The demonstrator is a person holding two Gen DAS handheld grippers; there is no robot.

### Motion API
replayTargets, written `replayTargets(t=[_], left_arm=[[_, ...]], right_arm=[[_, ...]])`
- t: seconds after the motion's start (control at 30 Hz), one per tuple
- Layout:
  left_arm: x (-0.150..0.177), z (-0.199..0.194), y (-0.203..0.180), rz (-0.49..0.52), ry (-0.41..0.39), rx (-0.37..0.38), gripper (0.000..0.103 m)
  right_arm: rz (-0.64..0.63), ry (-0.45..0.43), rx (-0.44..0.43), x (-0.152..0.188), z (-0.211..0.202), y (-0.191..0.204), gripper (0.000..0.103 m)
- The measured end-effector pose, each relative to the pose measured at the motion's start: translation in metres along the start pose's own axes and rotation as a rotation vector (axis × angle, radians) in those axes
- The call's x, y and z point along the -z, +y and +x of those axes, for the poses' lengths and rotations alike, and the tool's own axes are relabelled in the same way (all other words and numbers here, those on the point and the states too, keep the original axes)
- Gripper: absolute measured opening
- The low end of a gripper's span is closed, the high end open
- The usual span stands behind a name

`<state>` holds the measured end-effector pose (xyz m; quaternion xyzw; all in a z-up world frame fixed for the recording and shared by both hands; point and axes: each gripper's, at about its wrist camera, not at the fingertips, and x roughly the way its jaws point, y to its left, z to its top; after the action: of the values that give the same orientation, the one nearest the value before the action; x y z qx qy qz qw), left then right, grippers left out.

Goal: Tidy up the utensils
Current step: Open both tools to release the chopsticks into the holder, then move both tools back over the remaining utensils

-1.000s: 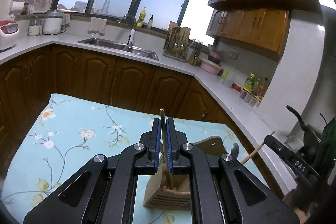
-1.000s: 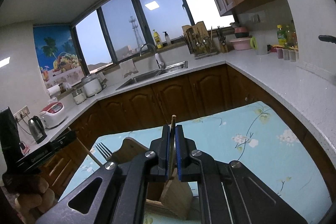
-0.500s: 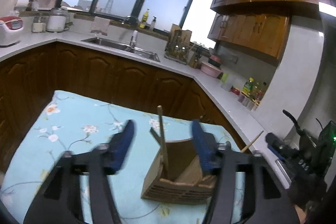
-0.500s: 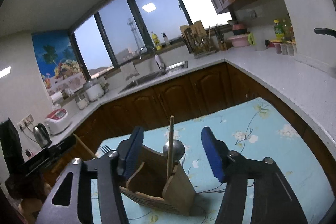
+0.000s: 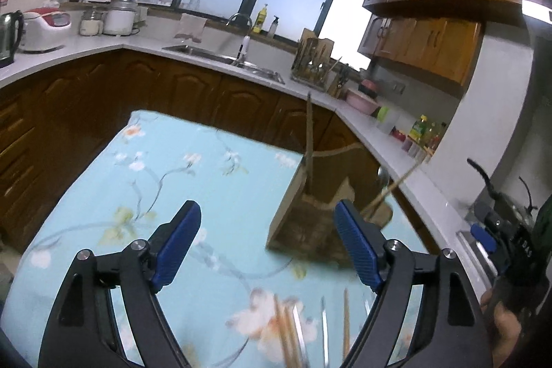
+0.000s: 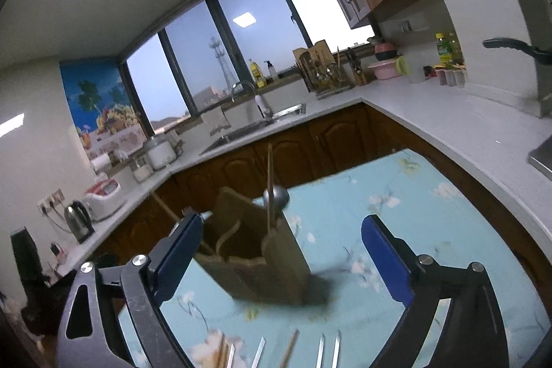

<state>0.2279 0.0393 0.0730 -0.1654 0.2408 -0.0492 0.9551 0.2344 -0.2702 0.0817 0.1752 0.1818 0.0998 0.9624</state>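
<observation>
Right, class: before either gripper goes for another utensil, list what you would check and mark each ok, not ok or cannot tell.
1. Left gripper holds nothing, jaws opening: ok.
2. Right gripper holds nothing, jaws opening: ok.
3. Holder upright on the cloth: ok.
4. Chopsticks and spoon stand inside the holder: ok.
5. Loose utensils on the cloth near the grippers, within reach: ok.
6. Which loose utensil is which: cannot tell, blurred and cut off at the frame edge.
</observation>
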Motion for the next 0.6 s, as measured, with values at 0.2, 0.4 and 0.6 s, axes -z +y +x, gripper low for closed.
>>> replayTargets(t=[0.2,0.4,0.6], left_arm=[[0.033,-0.024,0.008,0.001,0.054,-0.016,0.082],[0.062,-0.036,0.011,-0.002,0.1,-0.025,0.082],[0.08,-0.031,0.012,0.006,0.156,-0.033,0.082]], right_arm=[[-0.019,0.039,0.018,0.031,-0.026,-0.001,0.095],[0.0,0.101,0.032,0.065,-0.042,-0.004,0.095],[-0.011,0.166,0.046,0.089,-0.042,-0.004,0.095]])
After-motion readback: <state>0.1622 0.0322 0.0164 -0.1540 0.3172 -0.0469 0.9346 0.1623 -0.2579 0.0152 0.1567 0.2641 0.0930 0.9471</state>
